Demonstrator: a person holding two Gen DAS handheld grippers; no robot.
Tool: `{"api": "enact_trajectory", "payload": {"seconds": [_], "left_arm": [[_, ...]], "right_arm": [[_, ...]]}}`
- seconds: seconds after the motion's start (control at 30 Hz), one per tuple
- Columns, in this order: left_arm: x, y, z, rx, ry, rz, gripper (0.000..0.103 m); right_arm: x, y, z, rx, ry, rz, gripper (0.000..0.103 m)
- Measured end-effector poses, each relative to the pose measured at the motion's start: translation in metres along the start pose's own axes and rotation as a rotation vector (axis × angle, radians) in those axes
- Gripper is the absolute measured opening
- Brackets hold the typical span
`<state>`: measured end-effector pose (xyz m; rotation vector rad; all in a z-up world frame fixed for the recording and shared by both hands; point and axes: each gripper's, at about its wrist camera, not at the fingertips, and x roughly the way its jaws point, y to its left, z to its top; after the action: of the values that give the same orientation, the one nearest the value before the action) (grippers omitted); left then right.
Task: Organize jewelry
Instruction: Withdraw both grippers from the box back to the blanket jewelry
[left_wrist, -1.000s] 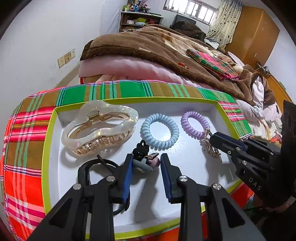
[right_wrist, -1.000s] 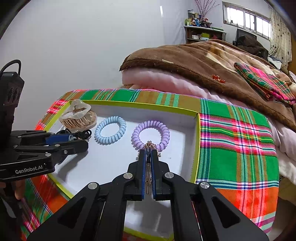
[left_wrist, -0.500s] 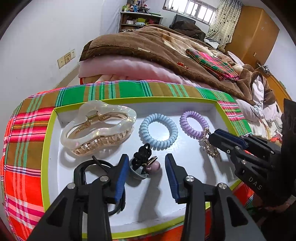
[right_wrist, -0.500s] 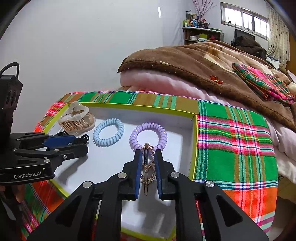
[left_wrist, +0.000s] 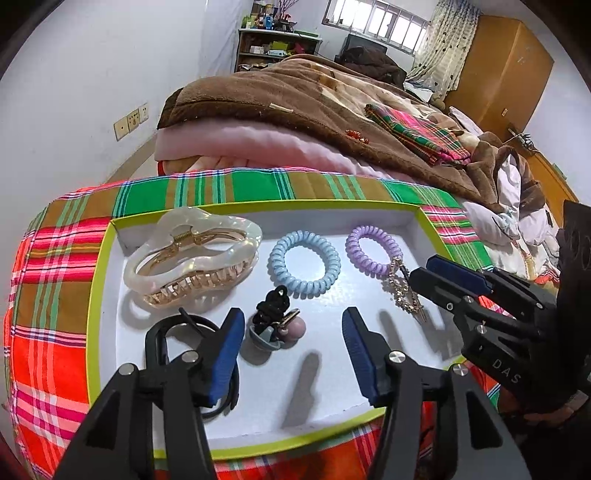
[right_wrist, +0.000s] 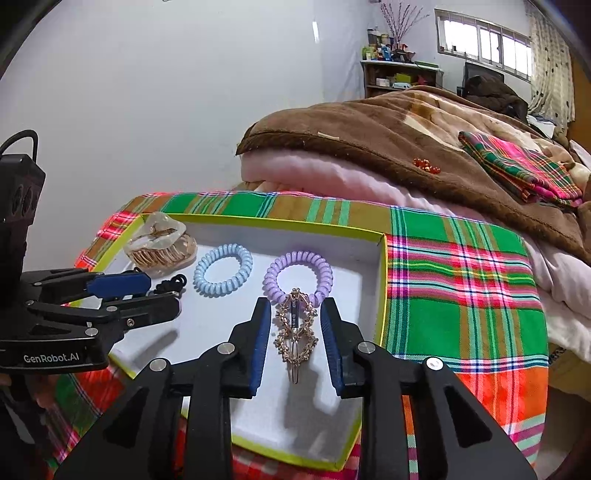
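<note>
A shallow white tray with a lime-green rim (left_wrist: 96, 295) sits on a bright plaid cloth (left_wrist: 48, 295), filling the middle of both views. In the left wrist view, the left gripper (left_wrist: 293, 347) rises from the bottom centre, its blue-padded jaws opening and now fairly wide. Between them, touching neither pad, lies a black hair tie with a pink bead (left_wrist: 275, 325) on the tray floor. A second black hair tie (left_wrist: 192, 325) lies partly under the left-hand jaw. Above, from left to right, rest a pearly white and gold claw clip (left_wrist: 192, 258), a blue spiral hair tie (left_wrist: 304, 267) and a purple spiral hair tie (left_wrist: 373, 251). In the right wrist view, the right gripper (right_wrist: 293, 339) enters from the bottom centre, its jaws opening, at a narrower gap. A gold jewelled hair clip (right_wrist: 295, 332) lies flat on the tray between them, clear of both pads, its top end touching the purple spiral. A brown blanket (right_wrist: 369, 136) fills the upper right of the frame.
</note>
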<state>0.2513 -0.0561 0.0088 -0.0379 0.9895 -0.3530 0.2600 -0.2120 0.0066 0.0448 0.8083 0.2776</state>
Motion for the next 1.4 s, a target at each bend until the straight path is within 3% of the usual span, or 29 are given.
{"api": "enact_trajectory", "payload": {"seconds": [0.37, 0.73, 1.1, 1.4], "left_arm": [[-0.028, -0.009, -0.009, 0.006, -0.039, -0.004, 0.061], [-0.068, -0.017, -0.038, -0.006, -0.093, -0.04, 0.062], [-0.084, -0.014, -0.074, -0.049, -0.102, -0.06, 0.062], [-0.089, -0.005, -0.106, -0.083, -0.084, -0.073, 0.062]], "right_arm": [[-0.03, 0.003, -0.009, 0.013, -0.039, -0.006, 0.032], [-0.074, 0.005, -0.038, 0.021, -0.076, 0.005, 0.037], [-0.096, 0.01, -0.076, 0.039, -0.064, 0.016, 0.037], [-0.083, 0.021, -0.1, 0.055, 0.002, 0.055, 0.037]]}}
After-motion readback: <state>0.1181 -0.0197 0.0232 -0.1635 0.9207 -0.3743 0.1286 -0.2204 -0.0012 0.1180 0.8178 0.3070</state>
